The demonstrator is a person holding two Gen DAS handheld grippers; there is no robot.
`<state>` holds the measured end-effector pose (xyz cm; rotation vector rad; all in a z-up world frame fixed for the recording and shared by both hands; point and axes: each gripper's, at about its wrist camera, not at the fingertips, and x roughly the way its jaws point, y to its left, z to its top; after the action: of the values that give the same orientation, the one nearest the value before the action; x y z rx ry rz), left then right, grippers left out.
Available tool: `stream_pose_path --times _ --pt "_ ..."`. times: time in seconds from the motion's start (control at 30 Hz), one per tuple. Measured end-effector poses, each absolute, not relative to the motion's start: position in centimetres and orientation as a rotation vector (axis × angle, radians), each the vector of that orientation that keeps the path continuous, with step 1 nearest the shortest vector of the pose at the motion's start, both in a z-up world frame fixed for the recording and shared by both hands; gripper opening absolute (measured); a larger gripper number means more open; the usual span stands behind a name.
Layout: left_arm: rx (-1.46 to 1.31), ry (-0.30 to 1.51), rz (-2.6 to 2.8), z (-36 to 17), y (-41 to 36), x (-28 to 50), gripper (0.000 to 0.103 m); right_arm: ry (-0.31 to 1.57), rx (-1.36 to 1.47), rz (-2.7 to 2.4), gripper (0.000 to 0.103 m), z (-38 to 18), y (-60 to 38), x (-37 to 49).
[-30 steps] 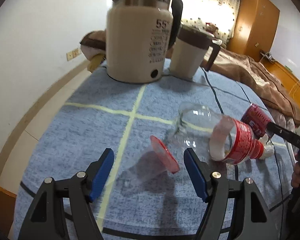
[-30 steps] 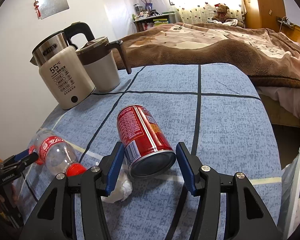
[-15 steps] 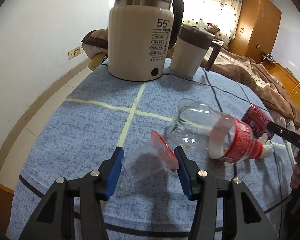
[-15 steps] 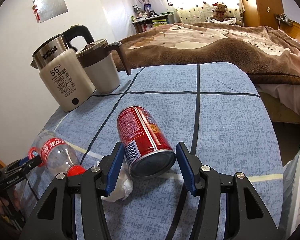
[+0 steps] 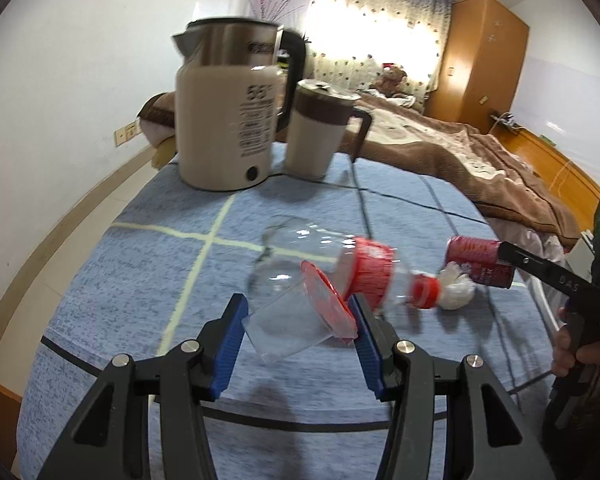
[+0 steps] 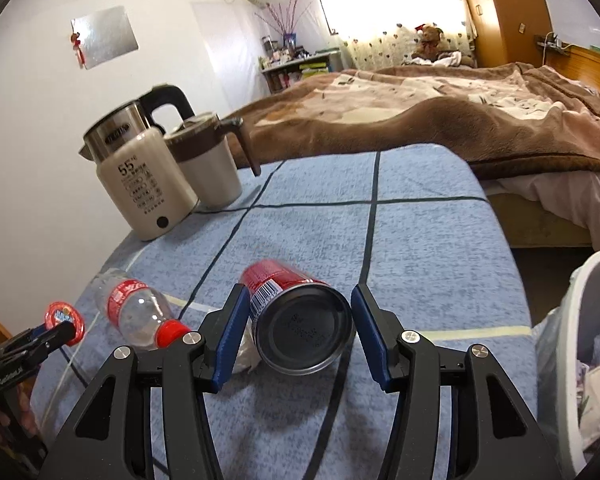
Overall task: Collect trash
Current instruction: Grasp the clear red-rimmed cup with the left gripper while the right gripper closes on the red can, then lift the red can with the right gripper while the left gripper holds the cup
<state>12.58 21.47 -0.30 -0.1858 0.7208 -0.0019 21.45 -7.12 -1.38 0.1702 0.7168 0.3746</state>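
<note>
Motion blur smears the kettle (image 5: 228, 120) and its printed label in the left wrist view, while the right wrist view's edge cuts off the lined white bin (image 6: 580, 352), its contents indistinct.

White walls (image 6: 28, 128) close the room, a shiny silver sheet (image 6: 104, 36) pinned high on one. Daylight glows through a patterned curtain (image 6: 392, 4) at the far end. Beside it stands a tall orange-brown wardrobe (image 5: 484, 68). A bed (image 6: 440, 116) under a rumpled brown blanket stretches past the far edge of the surface (image 6: 420, 240), which wears a blue cloth crossed by dark and pale lines. A teddy bear (image 6: 430, 40) sits at the head of the bed. A cluttered shelf (image 6: 296, 64) with a vase of twigs stands against the far wall. Low on the wall by the surface's left edge runs a pale skirting board (image 5: 80, 216), with a socket plate (image 5: 126, 134) above it.
</note>
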Motion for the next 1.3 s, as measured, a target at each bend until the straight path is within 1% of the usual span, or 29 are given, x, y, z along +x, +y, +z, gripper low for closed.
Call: stream_pose_path --times 0.17,0.2,0.23,0.27,0.4,0.43,0.47,0.5,0.53,0.57,0.63,0.7,0.73,0.87,0.93,1.0,1.07,1.17,1.3 --pt "-0.188 0.704 -0.044 0.5 19.7 12.1 0.054 0.676 0.129 0.366 0.053 -0.2 -7.4 19.9" --pt "-0.189 0.703 -0.051 0.6 19.4 12.1 0.054 0.663 0.124 0.361 0.044 0.0 -7.5 19.6" --pt "-0.189 0.702 -0.059 0.7 19.2 12.1 0.054 0.653 0.112 0.363 0.026 0.2 -7.5 19.5" --pt "-0.19 0.699 -0.063 0.7 18.9 12.0 0.054 0.652 0.102 0.356 0.018 0.2 -7.4 19.5" --pt "-0.198 0.706 -0.072 0.5 18.3 12.3 0.054 0.677 0.141 0.382 0.018 -0.5 -7.6 20.2" --pt "-0.2 0.709 -0.073 0.4 18.2 12.3 0.054 0.679 0.166 0.384 0.019 -0.7 -8.0 20.2" --pt "-0.201 0.712 -0.072 0.2 18.2 12.3 0.054 0.686 0.185 0.382 0.023 -0.9 -8.4 20.3" --pt "-0.202 0.715 -0.072 0.1 18.2 12.3 0.054 0.699 0.191 0.379 0.03 -1.1 -8.7 20.5" --pt "-0.202 0.718 -0.071 0.0 18.2 12.2 0.054 0.714 0.189 0.375 0.034 -1.2 -8.9 20.6" --pt "-0.201 0.721 -0.07 -0.1 18.2 12.3 0.054 0.733 0.187 0.369 0.04 -1.4 -9.2 20.9" --pt "-0.205 0.723 -0.069 -0.2 18.3 12.3 0.054 0.747 0.198 0.356 0.045 -1.5 -9.6 21.0" --pt "-0.216 0.723 -0.068 -0.3 18.5 12.4 0.054 0.756 0.223 0.322 0.056 -1.6 -10.0 20.8" --pt "-0.221 0.724 -0.069 -0.4 18.5 12.4 0.054 0.781 0.239 0.287 0.058 -1.9 -10.1 20.9" --pt "-0.223 0.731 -0.076 -0.7 18.3 12.5 0.054 0.775 0.226 0.299 0.06 -2.5 -9.8 21.3" --pt "-0.226 0.731 -0.082 -0.8 18.3 12.4 0.054 0.78 0.314 0.325 0.06 -3.0 -10.5 22.2" --pt "-0.229 0.735 -0.083 -1.0 18.3 12.4 0.054 0.865 0.408 0.402 0.06 -4.2 -10.7 23.6" --pt "-0.23 0.737 -0.082 -1.1 18.4 12.4 0.054 0.909 0.427 0.449 0.06 -4.9 -10.4 23.4" --pt "-0.234 0.739 -0.084 -1.2 18.4 12.4 0.054 0.912 0.412 0.488 0.06 -5.2 -9.7 21.6" --pt "-0.228 0.74 -0.087 -1.2 18.3 12.4 0.054 0.959 0.321 0.595 0.06 -4.7 -7.8 18.5"
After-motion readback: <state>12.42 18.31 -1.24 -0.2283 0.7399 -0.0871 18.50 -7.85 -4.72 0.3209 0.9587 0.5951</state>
